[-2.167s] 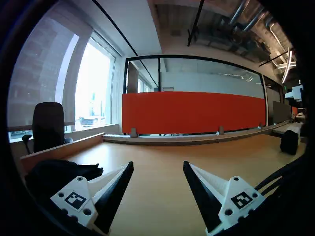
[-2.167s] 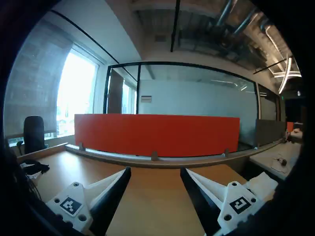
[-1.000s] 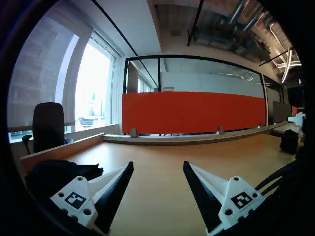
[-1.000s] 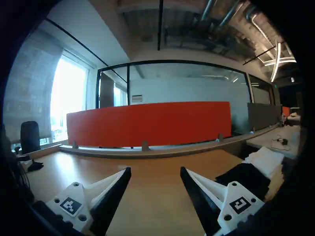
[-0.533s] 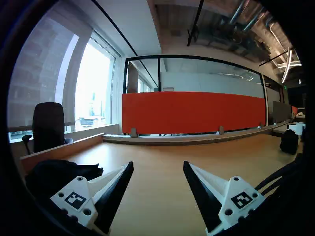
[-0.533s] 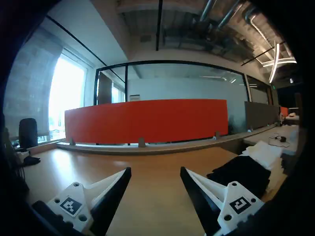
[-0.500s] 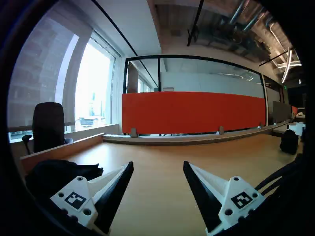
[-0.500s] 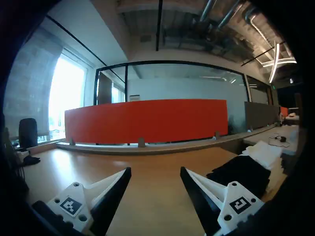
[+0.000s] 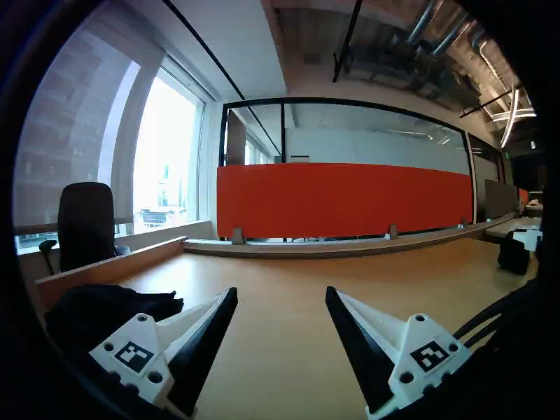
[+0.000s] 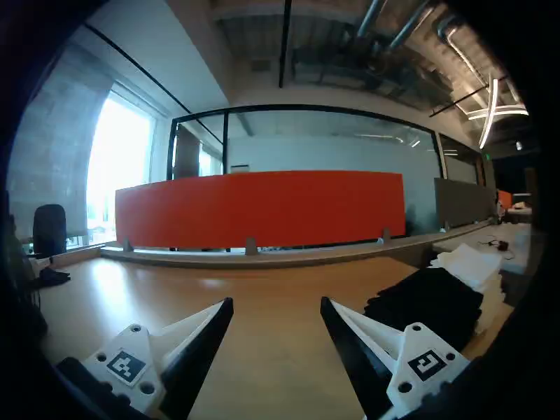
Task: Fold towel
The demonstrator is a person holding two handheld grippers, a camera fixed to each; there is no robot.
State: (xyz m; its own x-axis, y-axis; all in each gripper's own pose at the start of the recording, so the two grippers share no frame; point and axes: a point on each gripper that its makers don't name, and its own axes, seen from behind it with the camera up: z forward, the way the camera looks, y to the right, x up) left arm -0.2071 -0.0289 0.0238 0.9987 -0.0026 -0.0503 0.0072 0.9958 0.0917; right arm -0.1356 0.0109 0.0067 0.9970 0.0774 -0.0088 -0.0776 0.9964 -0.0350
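In the right gripper view a stack of folded towels sits at the desk's right edge: a black towel (image 10: 434,301) lies in front on top, with white towels (image 10: 472,267) behind and under it. My right gripper (image 10: 276,311) is open and empty, low over the wooden desk (image 10: 273,336), with the stack just right of its right finger. In the left gripper view my left gripper (image 9: 280,301) is open and empty above the desk (image 9: 280,322). A crumpled black cloth (image 9: 101,311) lies beside its left finger.
An orange divider panel (image 9: 343,199) (image 10: 259,210) runs along the desk's far edge. A black office chair (image 9: 85,224) stands by the window at left. A small black object (image 9: 513,255) rests at the far right of the desk. Black cables (image 9: 500,308) run by the left gripper.
The right gripper has swung right and dropped lower, so the towel stack came into sight and grew larger. The left gripper has stayed still.
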